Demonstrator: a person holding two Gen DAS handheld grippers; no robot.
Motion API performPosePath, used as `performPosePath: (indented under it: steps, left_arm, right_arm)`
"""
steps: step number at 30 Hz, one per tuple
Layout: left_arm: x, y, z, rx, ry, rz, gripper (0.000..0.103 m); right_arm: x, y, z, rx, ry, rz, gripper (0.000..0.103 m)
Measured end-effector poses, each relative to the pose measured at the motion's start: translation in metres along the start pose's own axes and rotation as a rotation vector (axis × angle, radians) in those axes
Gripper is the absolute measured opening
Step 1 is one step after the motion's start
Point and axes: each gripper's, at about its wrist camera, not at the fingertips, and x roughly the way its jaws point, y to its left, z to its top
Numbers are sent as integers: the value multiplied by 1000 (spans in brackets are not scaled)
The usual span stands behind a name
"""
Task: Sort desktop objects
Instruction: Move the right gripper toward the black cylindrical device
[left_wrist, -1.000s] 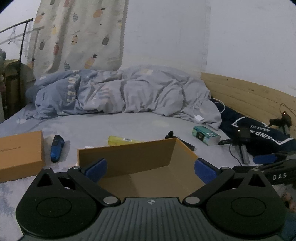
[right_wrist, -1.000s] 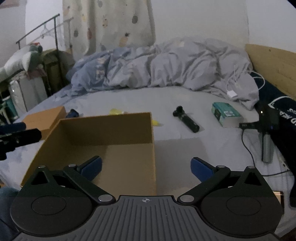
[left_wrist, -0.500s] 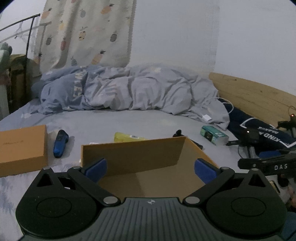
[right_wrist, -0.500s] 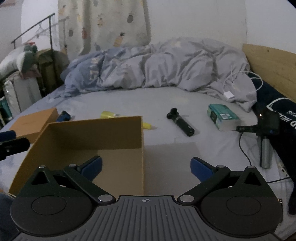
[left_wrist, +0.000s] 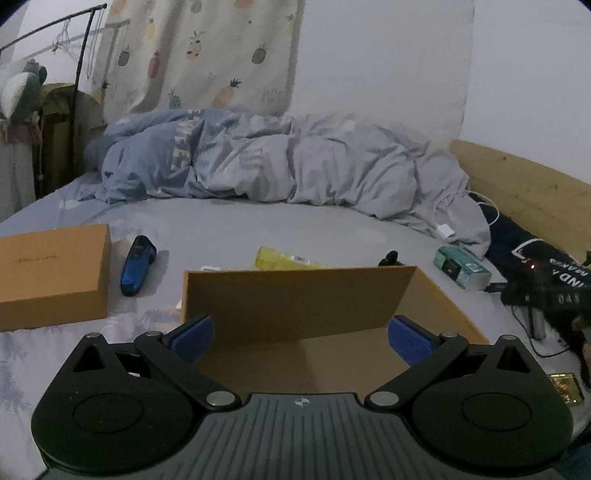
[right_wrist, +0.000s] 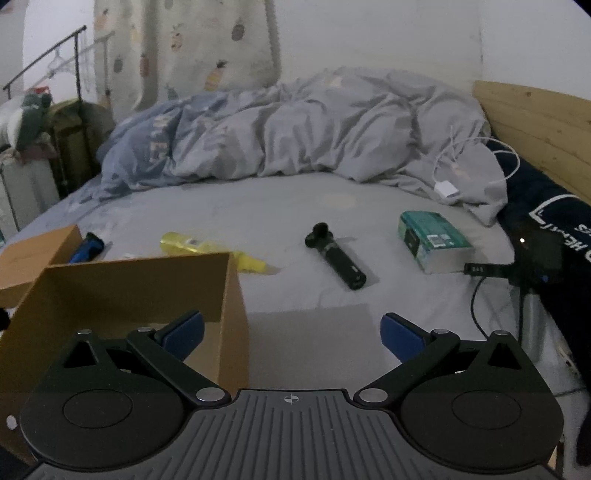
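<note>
Cardboard box (right_wrist: 122, 291) stands open and empty on the bed, ready to receive items. Both the left gripper (left_wrist: 301, 334) and right gripper (right_wrist: 291, 332) hover with fingers apart, holding nothing; the black tool (right_wrist: 338, 262) lies beyond the right one.

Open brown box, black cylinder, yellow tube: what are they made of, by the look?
Open brown box: likely cardboard, matte; thin flat walls, sharp folded corners.
Black cylinder: probably plastic or coated metal, satin; faint sheen, rigid shape. Cannot tell which.
Yellow tube: seemingly translucent soft plastic, glossy; it tapers flat at one end and carries a printed label.
</note>
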Motion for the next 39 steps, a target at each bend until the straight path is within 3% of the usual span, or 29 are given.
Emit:
performPosePath:
  steps: [13,26,39]
  left_arm:
    - [2,-4,1,-5,-18,24,103]
    - [25,-2,-4,-21,75,26,103]
    - [65,-5,-5,2,157,74,103]
  right_arm:
    - [58,-27,26,1,4,-18,102]
    - [115,-44,44,-22,54,7,102]
    - [189,-52,48,-59,89,44,102]
